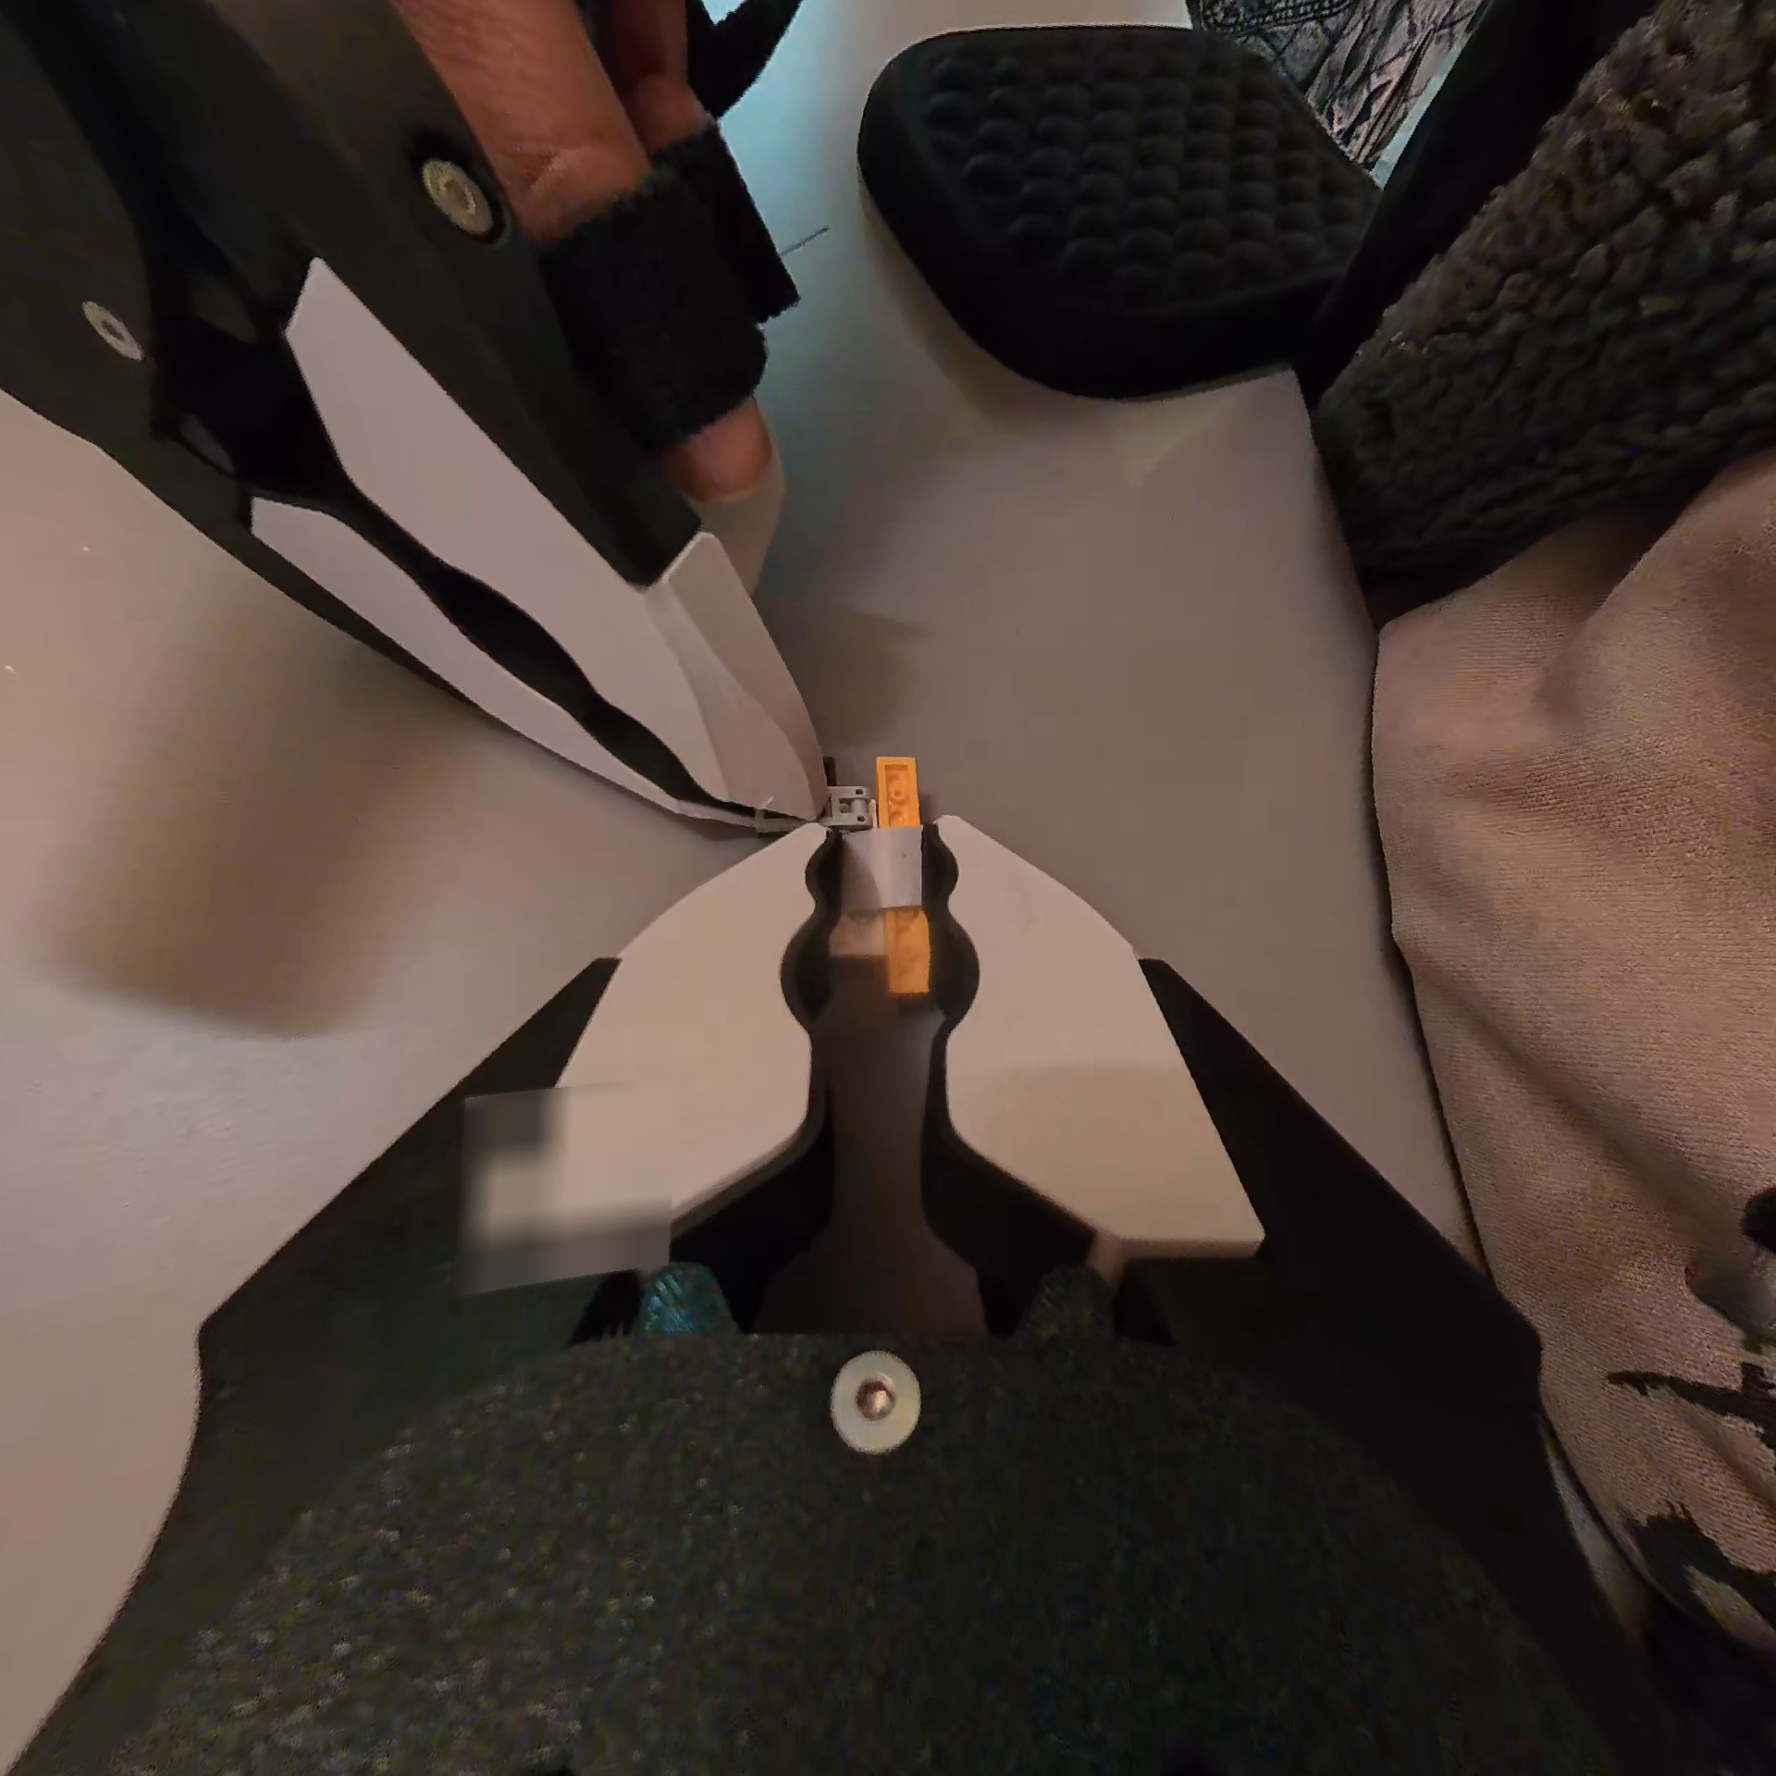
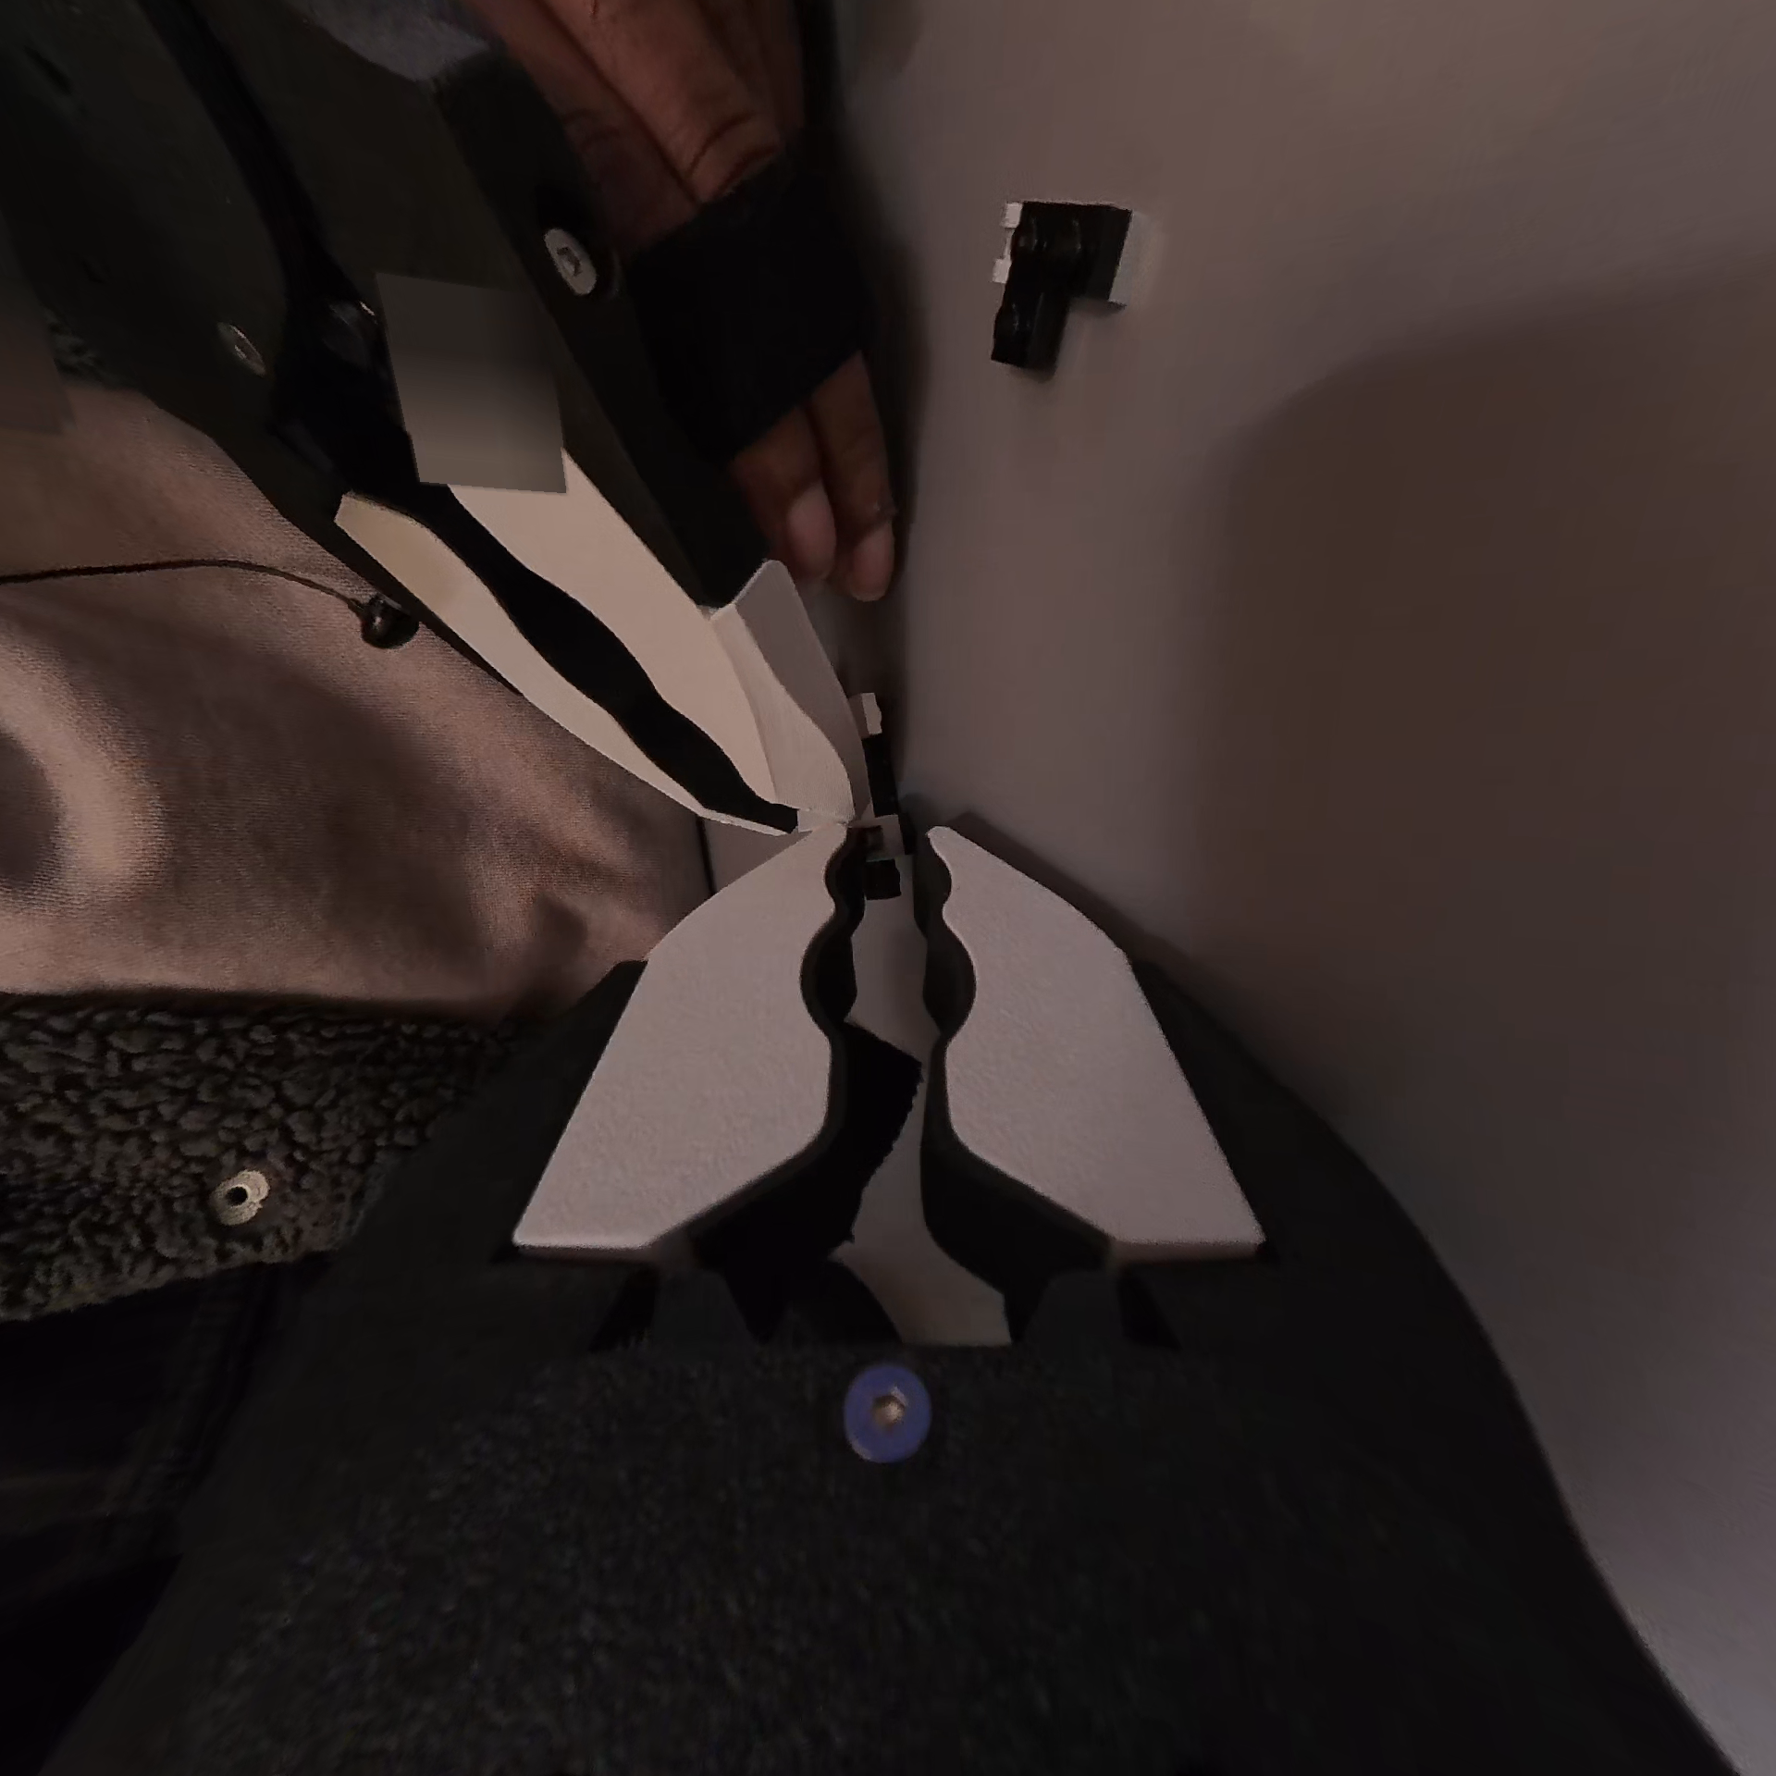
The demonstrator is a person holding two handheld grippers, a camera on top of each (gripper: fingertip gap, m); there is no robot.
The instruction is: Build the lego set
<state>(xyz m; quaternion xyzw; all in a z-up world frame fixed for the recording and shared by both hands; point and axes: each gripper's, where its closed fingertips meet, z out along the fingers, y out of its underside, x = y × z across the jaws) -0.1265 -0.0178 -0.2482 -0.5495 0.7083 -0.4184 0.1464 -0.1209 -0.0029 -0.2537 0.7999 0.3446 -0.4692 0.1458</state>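
We find the left gripper (image 1: pixel 882 834) clamped on a small lego assembly (image 1: pixel 889 870), grey with an orange plate (image 1: pixel 900 790) along one side, held clear of the pale table (image 1: pixel 1105 673), we judge as a steady anchor. The right gripper (image 1: pixel 817 817) pinches a tiny grey piece (image 1: pixel 851 805) touching the assembly's tip, apparently for pressing on. A separate black-and-white lego piece (image 2: pixel 1057 274) lies well apart on the table, unused.
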